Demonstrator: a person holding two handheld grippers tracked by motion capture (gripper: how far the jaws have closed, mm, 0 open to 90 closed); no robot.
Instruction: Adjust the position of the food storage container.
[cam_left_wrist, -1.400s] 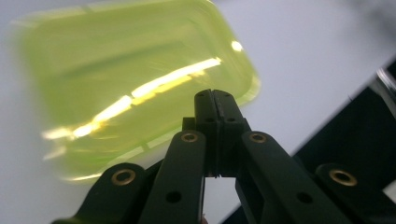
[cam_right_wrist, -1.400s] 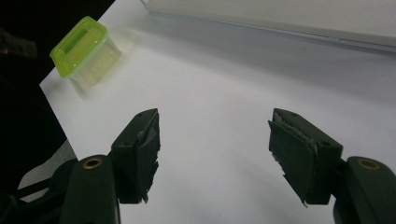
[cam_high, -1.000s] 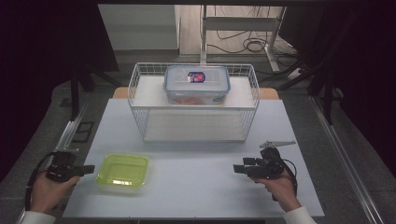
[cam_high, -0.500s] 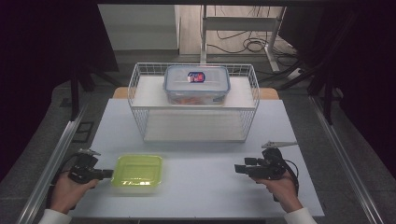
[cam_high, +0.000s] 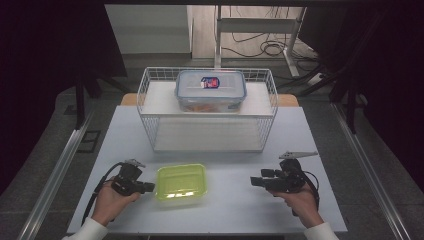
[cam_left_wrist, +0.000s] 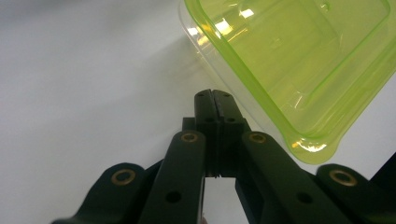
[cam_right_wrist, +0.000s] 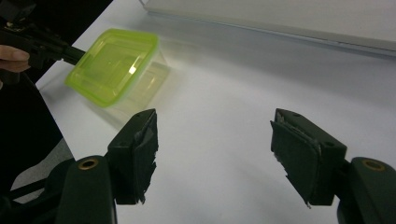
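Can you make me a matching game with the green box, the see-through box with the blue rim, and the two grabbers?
Things:
1. green box
2. clear box with blue rim
3. left gripper
4. right gripper

States or places:
A. fingers wide apart, nothing between them
B. inside the wire basket
C. on the white table, between the two grippers
D. fingers pressed together, right beside the green box

Pairs: 1-C, 2-B, 3-D, 4-A

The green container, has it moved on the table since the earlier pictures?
Yes. The green container has slid toward the right, pushed by the left tool, closer to the middle below the wire basket.
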